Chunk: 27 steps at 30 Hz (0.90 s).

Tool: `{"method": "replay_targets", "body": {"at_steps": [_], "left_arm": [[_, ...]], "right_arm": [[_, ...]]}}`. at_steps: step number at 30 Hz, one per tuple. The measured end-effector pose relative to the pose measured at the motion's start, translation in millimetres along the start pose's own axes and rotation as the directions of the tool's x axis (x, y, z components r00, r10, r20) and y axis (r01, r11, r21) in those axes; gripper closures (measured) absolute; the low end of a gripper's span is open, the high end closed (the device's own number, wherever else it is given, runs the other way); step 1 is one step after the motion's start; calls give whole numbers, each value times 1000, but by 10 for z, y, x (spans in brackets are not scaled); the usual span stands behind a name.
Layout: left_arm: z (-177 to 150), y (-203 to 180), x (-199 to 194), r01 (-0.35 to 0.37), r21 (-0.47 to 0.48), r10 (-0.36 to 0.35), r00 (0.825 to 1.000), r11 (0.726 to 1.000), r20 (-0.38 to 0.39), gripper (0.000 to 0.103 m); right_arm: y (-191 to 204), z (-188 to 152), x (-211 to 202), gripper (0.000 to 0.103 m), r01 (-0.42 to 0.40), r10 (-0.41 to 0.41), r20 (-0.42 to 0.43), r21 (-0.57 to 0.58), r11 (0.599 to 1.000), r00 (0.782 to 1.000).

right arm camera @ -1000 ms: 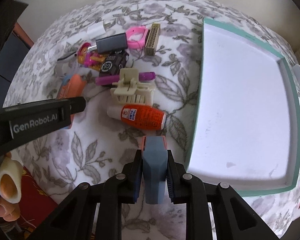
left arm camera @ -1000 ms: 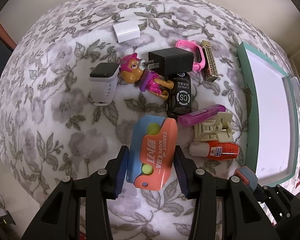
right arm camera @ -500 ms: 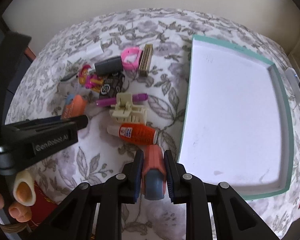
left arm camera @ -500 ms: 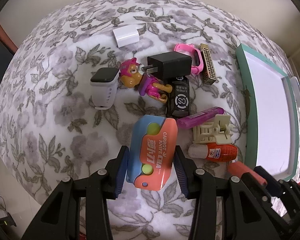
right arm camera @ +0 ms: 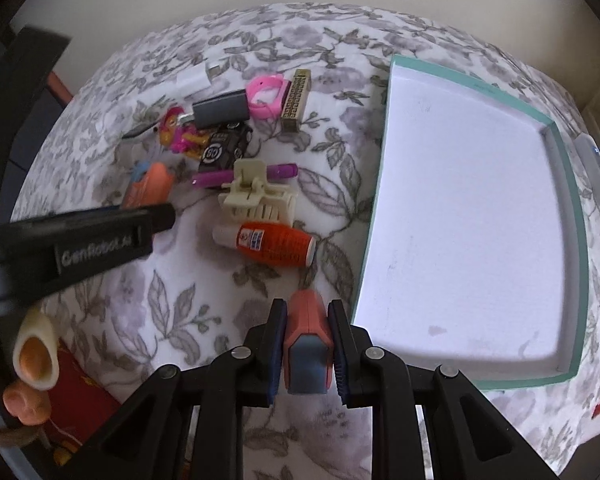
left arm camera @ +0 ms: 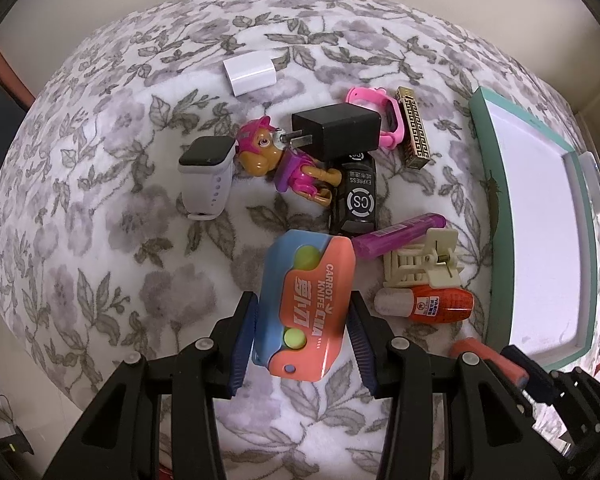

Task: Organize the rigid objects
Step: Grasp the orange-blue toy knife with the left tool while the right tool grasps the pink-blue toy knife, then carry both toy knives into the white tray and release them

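Observation:
My left gripper (left arm camera: 302, 334) is shut on a blue and orange carrot knife toy (left arm camera: 304, 304), held above the floral cloth. My right gripper (right arm camera: 307, 350) is shut on a small orange and blue block (right arm camera: 307, 340), held just left of the teal tray's (right arm camera: 370, 220) near corner. The tray, with a white inside, holds nothing. A pile of small objects lies on the cloth: an orange glue bottle (right arm camera: 272, 242), a cream hair clip (right arm camera: 256, 196), a purple tube (right arm camera: 244, 174), a black toy car (right arm camera: 224, 148) and a pup figure (left arm camera: 284, 164).
A black charger (left arm camera: 336, 132), a pink watch (left arm camera: 380, 116), a gold bar (left arm camera: 414, 134), a white smartwatch (left arm camera: 206, 176) and a white plug (left arm camera: 250, 72) also lie on the cloth. The left gripper body (right arm camera: 72, 236) crosses the right wrist view. Clutter lies beyond the tray's right side.
My right gripper has risen and pulled back with the orange and blue block. My left gripper has lifted a little, still holding the carrot knife toy.

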<state>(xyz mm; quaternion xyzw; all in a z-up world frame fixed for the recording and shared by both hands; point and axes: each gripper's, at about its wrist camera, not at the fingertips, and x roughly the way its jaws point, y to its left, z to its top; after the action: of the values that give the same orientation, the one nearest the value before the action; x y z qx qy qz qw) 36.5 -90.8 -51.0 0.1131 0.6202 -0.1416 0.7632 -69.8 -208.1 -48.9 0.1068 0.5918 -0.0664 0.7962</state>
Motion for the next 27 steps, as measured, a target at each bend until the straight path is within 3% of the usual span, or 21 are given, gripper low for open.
{"method": "replay_targets", "body": {"at_steps": [10,18,27], "left_arm": [[-13,1,-14,20,-6,-20,1000,1000,-4,57],[-23,4,34,28,-12,-28,999,1000,-31,56],[-26,12,85,24,-16,-25,998,1000,-52,56]], "right_arm": [[16,-210,61,81,24,-26,-55,-33,999,998],[-5,-351,329,81,68,-74,-166,-45,997,983],[57,-373,254,82,96,-103,-117,-57,994,988]]}}
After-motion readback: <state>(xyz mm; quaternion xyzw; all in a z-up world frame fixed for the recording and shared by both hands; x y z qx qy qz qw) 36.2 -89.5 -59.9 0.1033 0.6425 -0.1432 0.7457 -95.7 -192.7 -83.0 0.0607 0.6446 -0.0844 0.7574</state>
